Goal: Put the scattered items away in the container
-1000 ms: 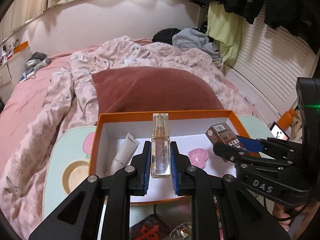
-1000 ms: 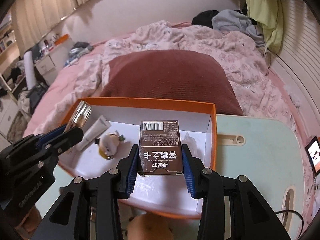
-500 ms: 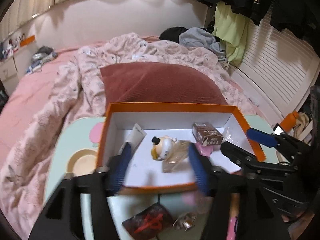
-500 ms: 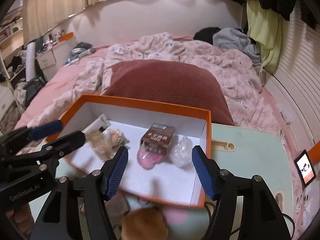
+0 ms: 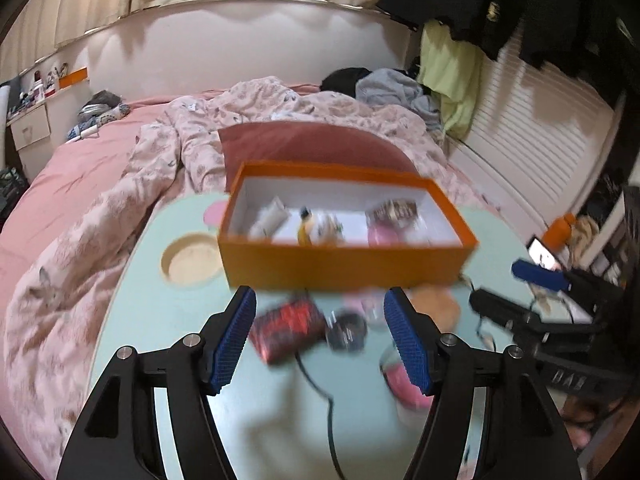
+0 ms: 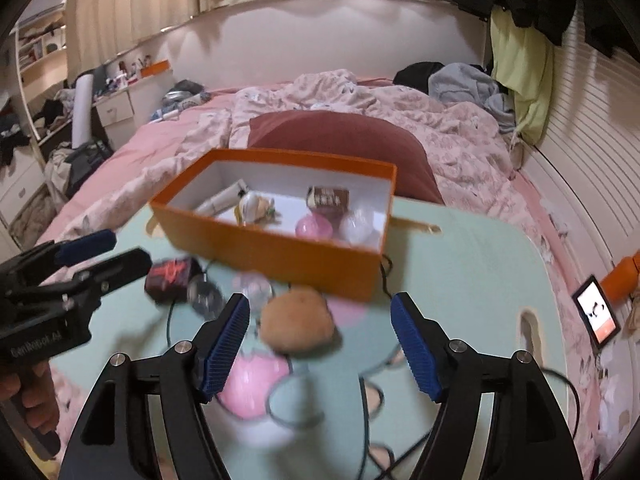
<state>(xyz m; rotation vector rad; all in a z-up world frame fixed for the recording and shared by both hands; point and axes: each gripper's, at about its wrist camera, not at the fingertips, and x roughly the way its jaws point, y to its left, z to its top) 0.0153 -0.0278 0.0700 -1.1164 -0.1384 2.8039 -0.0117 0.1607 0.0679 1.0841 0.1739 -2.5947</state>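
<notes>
An orange box (image 5: 344,268) with a white inside stands on the pale green table (image 5: 160,320); it also shows in the right wrist view (image 6: 276,252). Inside lie a white tube (image 6: 224,200), a small figurine (image 6: 254,208), a brown carton (image 6: 328,198) and a pink ball (image 6: 314,226). In front of the box lie a red-and-black pouch (image 5: 286,330), a dark round item (image 5: 346,330), a tan fluffy item (image 6: 296,322) and a pink round item (image 6: 252,388). My left gripper (image 5: 326,340) is open and empty above the pouch. My right gripper (image 6: 320,344) is open and empty above the fluffy item.
A black cable (image 5: 328,412) runs across the table. A round recess (image 5: 190,256) sits left of the box. A dark red pillow (image 6: 340,136) and a rumpled quilt (image 5: 120,208) lie behind. A lit phone (image 6: 596,314) stands at the right.
Both grippers let go of the glass bottle and the brown carton into the box, opened, and pulled back toward me. The loose items in front of the box came into view.
</notes>
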